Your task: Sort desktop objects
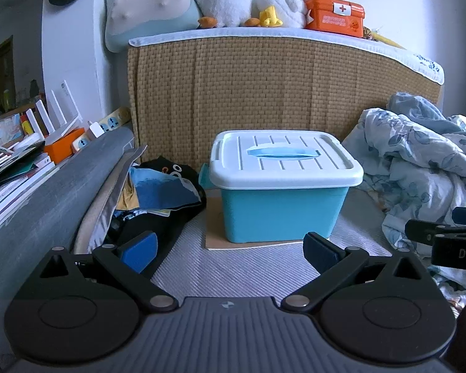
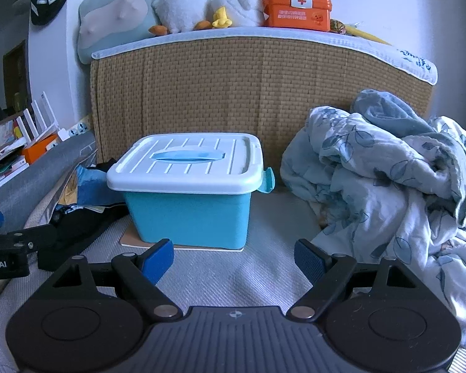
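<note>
One woven headboard (image 1: 279,93) fills the back, topped by a white ledge; on the ledge stand one pillow (image 1: 149,6), two white plush toys (image 1: 251,0) and one orange first-aid box (image 1: 335,15). One crumpled floral quilt (image 2: 388,180) is heaped at the right; one grey mat (image 2: 233,273) covers the foreground. One blue bin (image 1: 279,211) with one pale lid (image 1: 282,161) sits in the middle on a flat board (image 1: 248,244), lid on, its one blue handle (image 1: 282,152) lying flat; one side latch (image 2: 267,180) shows in the right wrist view. A pile of dark and blue clothes (image 1: 158,192) lies just left of the bin, touching it or nearly so, I cannot tell which. One stack of books (image 1: 12,186) sits far left, beside one orange box (image 1: 63,146) and one white power strip (image 1: 108,122). The left gripper (image 1: 230,251) hovers over the mat short of the bin, its two blue pads spread wide, nothing between them; the right gripper (image 2: 234,256) likewise, its two pads wide apart and empty. The two grippers sit side by side, each visible at the other view's edge.
</note>
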